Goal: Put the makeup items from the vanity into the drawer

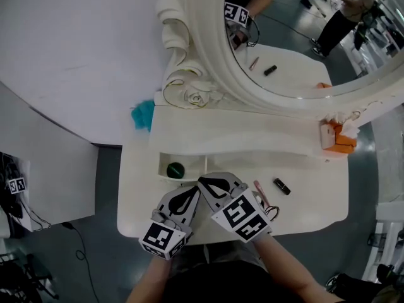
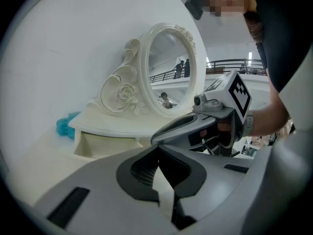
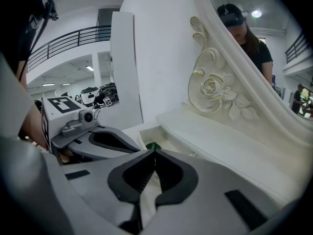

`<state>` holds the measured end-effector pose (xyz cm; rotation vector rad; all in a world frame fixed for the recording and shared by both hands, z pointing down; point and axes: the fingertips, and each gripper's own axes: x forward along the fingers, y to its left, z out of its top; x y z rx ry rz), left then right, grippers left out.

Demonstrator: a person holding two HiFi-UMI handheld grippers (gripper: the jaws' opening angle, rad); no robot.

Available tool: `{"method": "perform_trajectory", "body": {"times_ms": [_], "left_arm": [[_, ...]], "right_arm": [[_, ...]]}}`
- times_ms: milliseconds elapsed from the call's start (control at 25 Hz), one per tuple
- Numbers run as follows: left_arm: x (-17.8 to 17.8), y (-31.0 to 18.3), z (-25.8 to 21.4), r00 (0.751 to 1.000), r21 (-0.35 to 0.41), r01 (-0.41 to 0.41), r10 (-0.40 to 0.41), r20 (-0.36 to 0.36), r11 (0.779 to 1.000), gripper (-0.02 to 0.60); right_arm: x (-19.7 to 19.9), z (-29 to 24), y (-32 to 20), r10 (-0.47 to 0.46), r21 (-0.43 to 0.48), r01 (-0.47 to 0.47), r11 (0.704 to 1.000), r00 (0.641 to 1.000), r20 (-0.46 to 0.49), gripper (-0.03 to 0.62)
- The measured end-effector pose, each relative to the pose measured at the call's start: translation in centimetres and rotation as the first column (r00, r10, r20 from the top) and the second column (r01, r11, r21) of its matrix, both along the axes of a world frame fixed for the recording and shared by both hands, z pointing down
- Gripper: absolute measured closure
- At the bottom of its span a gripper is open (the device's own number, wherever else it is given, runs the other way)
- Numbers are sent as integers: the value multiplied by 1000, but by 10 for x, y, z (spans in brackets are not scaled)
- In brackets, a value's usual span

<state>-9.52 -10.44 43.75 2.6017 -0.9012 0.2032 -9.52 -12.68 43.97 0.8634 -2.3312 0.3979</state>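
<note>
1. While a green round pot (image 1: 175,169) already lies in the open drawer (image 1: 192,161) at the left of the vanity (image 1: 315,197), two items are seen on the top: a slim pink stick (image 1: 259,190) and a short black tube (image 1: 281,186).
2. The right gripper (image 1: 202,182) is held with its jaws pressed together on nothing. In the right gripper view only the drawer and the green pot show beyond the tips.
3. The left gripper (image 1: 192,193) is likewise closed and empty, its tips just beside those of the right one, near the drawer's front.
4. Both sets of tips are pointed away and leftward, toward the drawer, so neither item is faced. Both lie to the right of the right gripper's body, the pink stick just beside it and the black tube a little farther right.
5. The right hand is judged the nearer, since the left is screened from both items by the right gripper.
6. The pink stick is laid roughly front to back, its far end slanted slightly left and its near end partly hidden by the gripper.
7. The black tube is laid diagonally, from far-left to near-right. Which end is the cap cannot be told.
8. A rightward swing of the right gripper, with its jaws spread across the stick's narrow side, is judged to be what the coming pick calls for.
</note>
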Motion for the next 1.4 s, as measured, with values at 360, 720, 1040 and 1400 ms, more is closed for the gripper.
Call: {"method": "perform_trajectory", "body": {"times_ms": [360, 720, 1040, 1400], "left_arm": [[34, 8, 2, 999, -13, -41, 41, -2, 999, 568], [66, 17, 5, 995, -16, -95, 95, 8, 995, 568], [100, 30, 13, 985, -40, -172, 172, 10, 984, 568], [139, 49, 27, 966, -66, -253, 255, 37, 965, 568]], "right_arm": [[37, 4, 13, 54, -15, -54, 998, 999, 1, 572], [70, 6, 21, 106, -22, -106, 994, 994, 0, 572], [105, 15, 34, 170, -40, -170, 985, 985, -4, 572], [148, 35, 55, 245, -80, -248, 966, 969, -35, 571]]}}
